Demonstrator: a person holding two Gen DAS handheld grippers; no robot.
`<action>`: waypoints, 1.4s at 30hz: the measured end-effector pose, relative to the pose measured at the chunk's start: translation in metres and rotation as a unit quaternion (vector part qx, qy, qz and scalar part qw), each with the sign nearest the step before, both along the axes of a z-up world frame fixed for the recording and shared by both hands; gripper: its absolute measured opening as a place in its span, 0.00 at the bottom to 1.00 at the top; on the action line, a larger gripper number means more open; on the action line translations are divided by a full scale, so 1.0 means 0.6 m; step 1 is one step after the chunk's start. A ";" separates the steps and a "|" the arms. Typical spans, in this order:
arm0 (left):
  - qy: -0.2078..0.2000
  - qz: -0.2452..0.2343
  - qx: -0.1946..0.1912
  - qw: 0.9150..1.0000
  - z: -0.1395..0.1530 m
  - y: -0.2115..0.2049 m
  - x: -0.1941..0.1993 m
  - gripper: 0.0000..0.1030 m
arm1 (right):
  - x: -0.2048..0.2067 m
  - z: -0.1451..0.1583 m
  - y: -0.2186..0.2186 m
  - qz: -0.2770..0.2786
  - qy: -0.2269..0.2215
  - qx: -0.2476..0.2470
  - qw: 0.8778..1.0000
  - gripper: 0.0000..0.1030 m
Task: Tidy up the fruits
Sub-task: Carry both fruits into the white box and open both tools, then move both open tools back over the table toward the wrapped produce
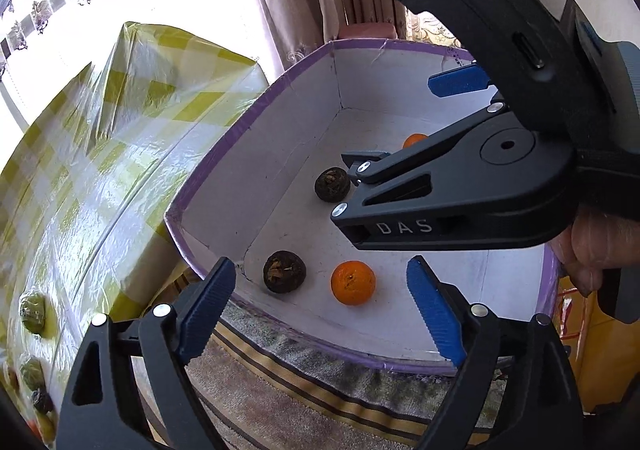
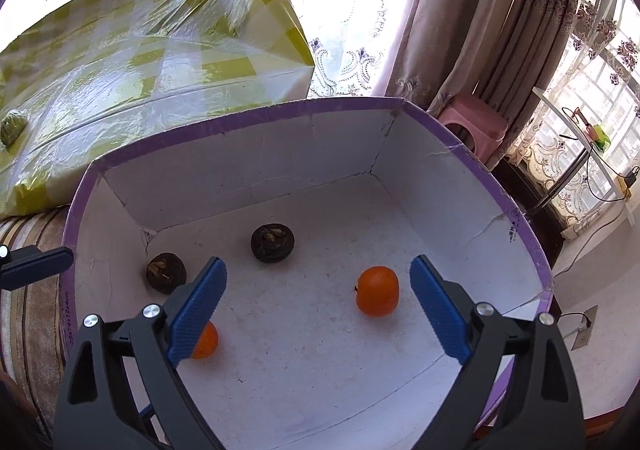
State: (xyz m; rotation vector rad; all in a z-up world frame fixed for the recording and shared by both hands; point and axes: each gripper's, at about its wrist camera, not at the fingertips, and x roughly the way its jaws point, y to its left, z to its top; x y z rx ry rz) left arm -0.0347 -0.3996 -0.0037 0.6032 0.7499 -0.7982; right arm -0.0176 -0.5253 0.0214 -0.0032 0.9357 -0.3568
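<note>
A white box with a purple rim (image 1: pixel 256 110) (image 2: pixel 248 114) holds two dark brown fruits (image 1: pixel 284 271) (image 1: pixel 332 184) and two oranges (image 1: pixel 353 282) (image 1: pixel 414 139). In the right wrist view the dark fruits (image 2: pixel 166 273) (image 2: pixel 273 243) lie at the back left, one orange (image 2: pixel 377 291) sits between the fingers and the other orange (image 2: pixel 205 340) is half hidden by the left finger. My left gripper (image 1: pixel 322 306) is open and empty over the box's near rim. My right gripper (image 2: pixel 318 302) is open and empty above the box floor, and also shows in the left wrist view (image 1: pixel 416 122).
A table under a yellow-checked cloth and clear plastic (image 1: pixel 92 138) (image 2: pixel 132 50) stands left of the box, with greenish fruits (image 1: pixel 33 310) (image 2: pixel 14 126) and several other fruits (image 1: pixel 42 402) on it. A striped cloth (image 1: pixel 304 390) lies under the box. Curtains (image 2: pixel 460 18) and a pink stool (image 2: pixel 476 122) stand behind.
</note>
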 end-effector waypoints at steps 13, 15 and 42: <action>-0.041 0.084 -0.117 0.989 0.073 0.089 0.023 0.84 | -0.014 0.065 -0.001 -0.023 -0.073 0.023 0.997 0.91; -0.060 0.103 -0.133 0.984 0.087 0.115 0.031 0.85 | -0.012 0.074 0.009 -0.021 -0.079 0.024 0.996 0.91; -0.082 0.414 -0.235 0.875 0.148 0.572 0.150 0.85 | 0.150 0.100 0.325 0.170 -0.068 0.032 0.983 0.91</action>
